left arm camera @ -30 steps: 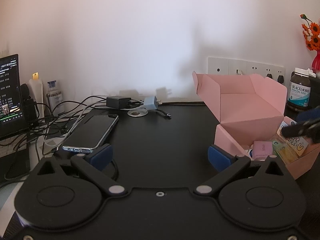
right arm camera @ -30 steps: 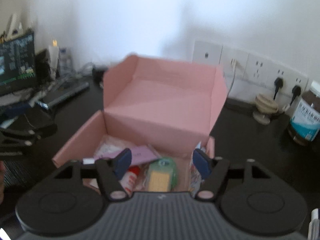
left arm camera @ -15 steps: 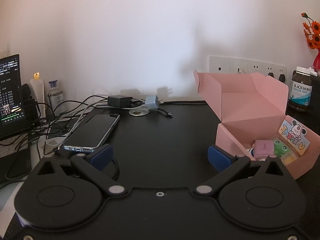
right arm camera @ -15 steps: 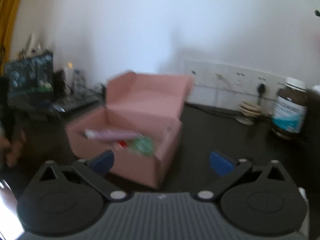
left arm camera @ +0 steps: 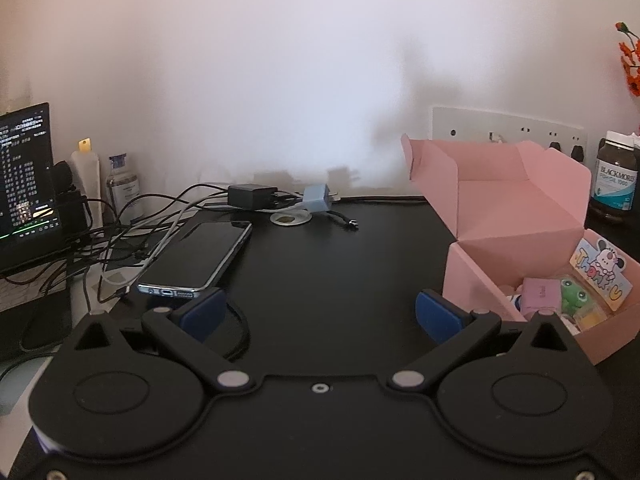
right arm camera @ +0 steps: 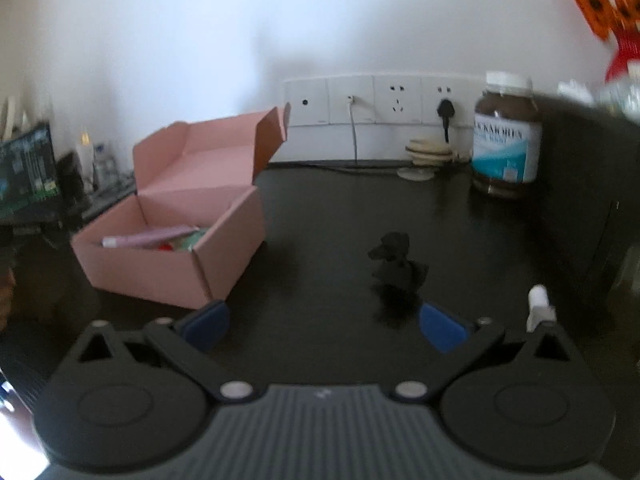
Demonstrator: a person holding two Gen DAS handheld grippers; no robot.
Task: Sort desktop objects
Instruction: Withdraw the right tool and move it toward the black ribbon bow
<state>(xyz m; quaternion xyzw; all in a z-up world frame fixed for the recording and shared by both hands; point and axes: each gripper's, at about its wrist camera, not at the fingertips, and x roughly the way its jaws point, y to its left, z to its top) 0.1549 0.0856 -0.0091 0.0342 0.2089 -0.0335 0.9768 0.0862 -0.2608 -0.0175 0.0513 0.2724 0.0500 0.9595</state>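
Sitting open on the black desktop (left arm camera: 320, 280): a pink cardboard box (left arm camera: 516, 240) with its lid flap standing up behind it, holding a pale purple rectangular packet (left arm camera: 540, 294), a small green frog-shaped toy (left arm camera: 572, 300) and a cartoon "Thank U" card (left arm camera: 600, 276) leaning against the right inner wall. Standing just right of the box on bare desktop, well clear of it: a small black animal-shaped figurine (right arm camera: 396, 268), blurred, exact kind not discernible. Hovering just in front of the figurine: the right gripper (right arm camera: 324, 324), blue-padded jaws spread fully wide, nothing between them, figurine just beyond the right pad. Hovering low over the desk left of the box: the left gripper (left arm camera: 320, 312), jaws likewise wide apart and gripping nothing. Lying beyond the left pad: a dark-screened smartphone with a metal edge (left arm camera: 196, 256), among tangled black and white cables (left arm camera: 120, 232). Resting farther back by the wall: a black power adapter (left arm camera: 252, 196) and a light blue plug (left arm camera: 318, 200). Standing near the white wall sockets (right arm camera: 372, 100): a brown supplement bottle with a white cap (right arm camera: 506, 140).
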